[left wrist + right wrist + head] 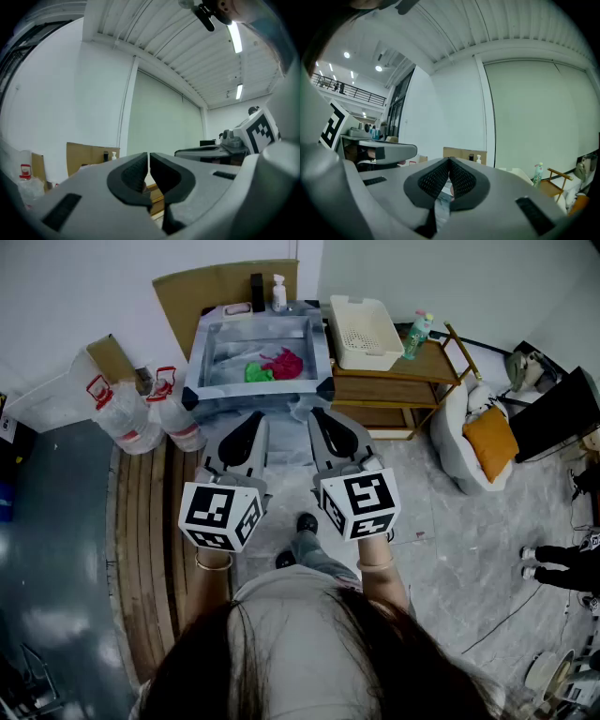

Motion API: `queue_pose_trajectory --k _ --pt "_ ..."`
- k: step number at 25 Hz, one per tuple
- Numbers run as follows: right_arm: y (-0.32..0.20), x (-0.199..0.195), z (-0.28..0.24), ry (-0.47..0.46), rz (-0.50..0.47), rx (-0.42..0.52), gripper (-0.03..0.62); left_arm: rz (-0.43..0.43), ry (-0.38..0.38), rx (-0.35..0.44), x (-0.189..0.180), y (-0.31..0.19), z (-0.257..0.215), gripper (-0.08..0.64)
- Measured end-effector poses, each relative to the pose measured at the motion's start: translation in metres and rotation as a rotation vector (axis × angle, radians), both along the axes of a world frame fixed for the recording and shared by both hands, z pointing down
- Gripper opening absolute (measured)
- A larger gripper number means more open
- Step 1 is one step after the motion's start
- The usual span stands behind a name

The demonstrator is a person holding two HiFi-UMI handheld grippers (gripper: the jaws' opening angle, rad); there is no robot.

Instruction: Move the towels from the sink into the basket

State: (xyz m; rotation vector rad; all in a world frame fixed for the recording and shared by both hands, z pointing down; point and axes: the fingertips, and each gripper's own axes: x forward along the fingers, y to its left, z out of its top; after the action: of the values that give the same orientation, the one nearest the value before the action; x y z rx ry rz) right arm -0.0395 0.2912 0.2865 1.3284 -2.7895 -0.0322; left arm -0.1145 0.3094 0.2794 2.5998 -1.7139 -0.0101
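Grey marbled floor (450,540) spreads below me, seen from above past my own hair. At 12 o'clock stands the sink (199,362), and the 2 towels lie inside it, touching each other: a green towel (258,373) near the basin's middle and a red towel (286,362) at its 2 o'clock. At 1 o'clock from me, just beside the sink, the white basket (370,357) sits on a wooden shelf unit (427,367), with a green bottle (417,334) at the basket's 3 o'clock. A pump bottle (278,293) stands on the sink's back rim, in front of a sheet of cardboard (202,296) against the wall. Clear plastic bags (131,413) with red print slump at 10 o'clock. An orange cushion (489,442) rests on a white seat (455,451) at 3 o'clock.

I hold both tools level and side by side, short of the sink. My left tool (249,418) has its 2 jaws drawn together to a hairline slit, holding nothing. My right tool (319,414) has its jaws pressed together, also empty.
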Motion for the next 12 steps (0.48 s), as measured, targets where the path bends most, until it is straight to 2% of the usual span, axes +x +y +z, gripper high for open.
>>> queue_pose_trajectory --k 5,12 --pt "-0.033 0.011 0.002 -0.023 -0.009 -0.015 0.026 -0.003 -0.012 -0.013 0.014 -0.037 0.005 0.009" --pt "-0.084 0.013 0.013 0.010 -0.071 -0.037 0.026 -0.026 -0.012 -0.035 0.024 -0.095 0.010 0.009"
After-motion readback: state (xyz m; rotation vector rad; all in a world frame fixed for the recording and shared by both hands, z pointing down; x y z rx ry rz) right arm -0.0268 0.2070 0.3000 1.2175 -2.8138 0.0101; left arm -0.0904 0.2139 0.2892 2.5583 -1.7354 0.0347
